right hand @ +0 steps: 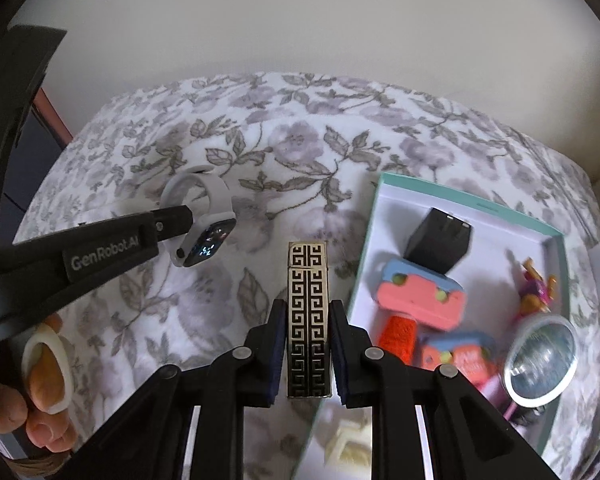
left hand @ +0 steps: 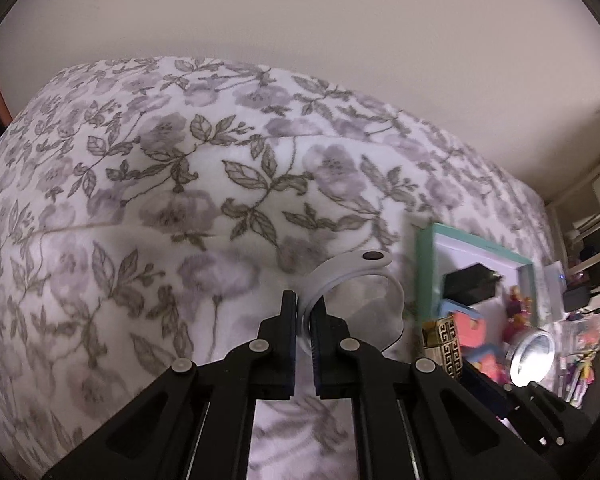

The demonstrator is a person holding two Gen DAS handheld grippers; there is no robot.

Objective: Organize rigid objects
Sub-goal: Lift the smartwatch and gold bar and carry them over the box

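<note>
At two o'clock from the right gripper (right hand: 304, 344), clamped on an upright lighter (right hand: 309, 316), lies the box (right hand: 476, 206), seemingly nearer than the left gripper (left hand: 303, 312) pinching the watch (left hand: 350, 276).

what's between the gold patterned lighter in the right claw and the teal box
Nothing visible. The right claw holds the lighter just left of the teal box, whose rim is right beside it. Inside, the black charger and toys fill much of the floor.
</note>
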